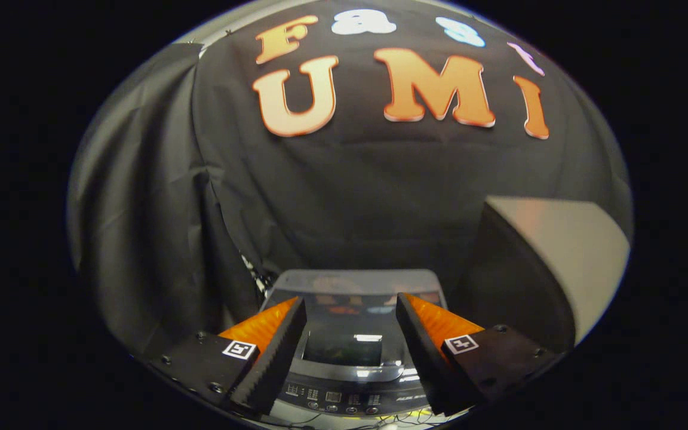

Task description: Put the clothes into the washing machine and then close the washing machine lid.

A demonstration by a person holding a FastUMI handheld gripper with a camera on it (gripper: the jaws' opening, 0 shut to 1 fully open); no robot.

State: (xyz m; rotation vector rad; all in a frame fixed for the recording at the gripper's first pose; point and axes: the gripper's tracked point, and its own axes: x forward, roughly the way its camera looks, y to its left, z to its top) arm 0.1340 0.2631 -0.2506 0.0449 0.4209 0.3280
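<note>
Between the spread fingers of the gripper (351, 310), which stood released and held nothing, lay the washing machine (350, 364), directly below and just ahead. Nearest was its control panel (335, 399) with a row of buttons. Beyond that, the lid (353, 304) lay flat and closed, its dark glossy window catching reflections. No clothes could be made out. Farther off to the right stood a pale box-like surface (565, 251), and behind everything hung the black cloth wall (350, 197).
</note>
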